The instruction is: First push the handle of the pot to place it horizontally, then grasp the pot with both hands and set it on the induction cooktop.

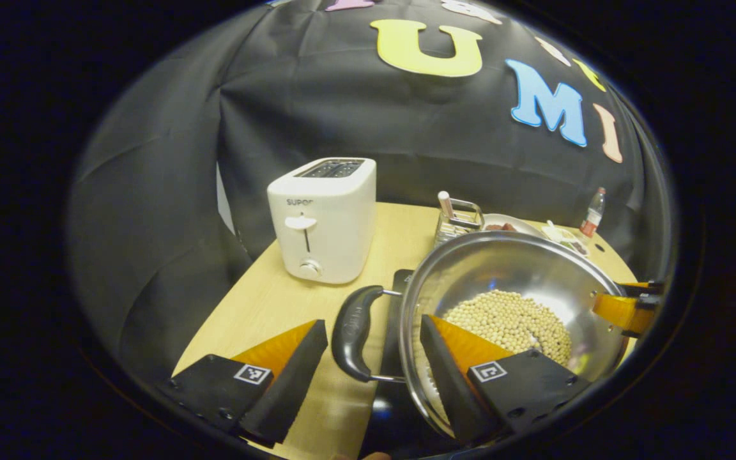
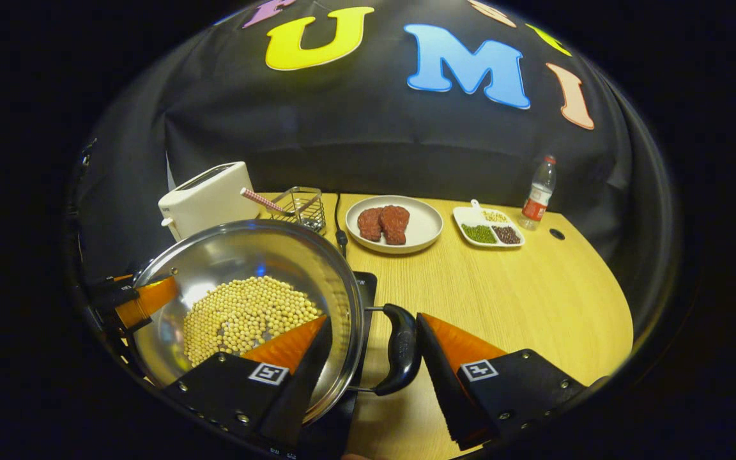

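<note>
A steel pot holding yellow beans is over the black induction cooktop; whether it rests on it I cannot tell. My left gripper is closed around the pot's left black handle, with one finger outside the loop and the other inside the pot wall. My right gripper holds the right handle of the pot the same way, above the cooktop. The right gripper's finger also shows at the pot's far rim, and the left gripper's finger shows likewise.
A white toaster stands at the back left, with a wire rack beside it. Behind the pot are a plate of meat, a small dish of beans and a bottle. Bare wooden table lies to the right.
</note>
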`<state>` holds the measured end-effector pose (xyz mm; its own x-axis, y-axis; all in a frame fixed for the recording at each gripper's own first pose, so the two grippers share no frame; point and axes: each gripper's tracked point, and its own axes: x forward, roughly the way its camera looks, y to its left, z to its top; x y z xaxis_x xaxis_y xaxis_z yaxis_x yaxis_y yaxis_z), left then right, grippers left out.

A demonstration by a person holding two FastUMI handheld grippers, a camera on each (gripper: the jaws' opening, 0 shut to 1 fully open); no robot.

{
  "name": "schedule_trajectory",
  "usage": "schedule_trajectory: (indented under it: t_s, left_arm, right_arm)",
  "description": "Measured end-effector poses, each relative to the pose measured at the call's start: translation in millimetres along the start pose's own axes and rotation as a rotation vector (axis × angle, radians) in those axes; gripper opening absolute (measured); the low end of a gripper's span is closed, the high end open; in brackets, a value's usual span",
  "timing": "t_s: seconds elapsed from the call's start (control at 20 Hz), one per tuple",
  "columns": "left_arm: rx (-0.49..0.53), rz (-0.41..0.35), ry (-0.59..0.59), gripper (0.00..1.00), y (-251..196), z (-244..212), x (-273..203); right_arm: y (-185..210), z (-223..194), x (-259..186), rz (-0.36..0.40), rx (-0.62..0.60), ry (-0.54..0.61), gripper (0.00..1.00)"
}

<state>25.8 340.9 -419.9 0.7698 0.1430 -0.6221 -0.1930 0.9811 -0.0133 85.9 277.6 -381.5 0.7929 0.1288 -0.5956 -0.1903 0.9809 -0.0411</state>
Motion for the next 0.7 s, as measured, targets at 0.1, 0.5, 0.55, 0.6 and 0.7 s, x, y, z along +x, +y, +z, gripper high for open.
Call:
schedule_trajectory:
  t_s: [0.1,0.5,0.55,0.6,0.7]
  left_arm:
    - [-0.05,-0.003,-0.005,0.96,6,2,-13]
    - [-0.038,0.069,-0.07,1.0,19,24,-45]
    - [-0.042,0.083,-0.093,1.0,22,32,-53]
    - [-0.041,0.101,-0.117,1.0,23,43,-64]
    - [-0.035,0.121,-0.189,0.99,15,77,-96]
  right_arm:
    - [-5,14,-8,-0.008,-0.03,-0.052,0.86]
    - [-29,70,-52,0.007,-0.062,-0.209,0.86]
    - [-33,76,-59,0.006,-0.059,-0.221,0.86]
    - [-37,83,-66,0.007,-0.056,-0.234,0.86]
    - [-48,98,-81,0.01,-0.049,-0.266,0.86]
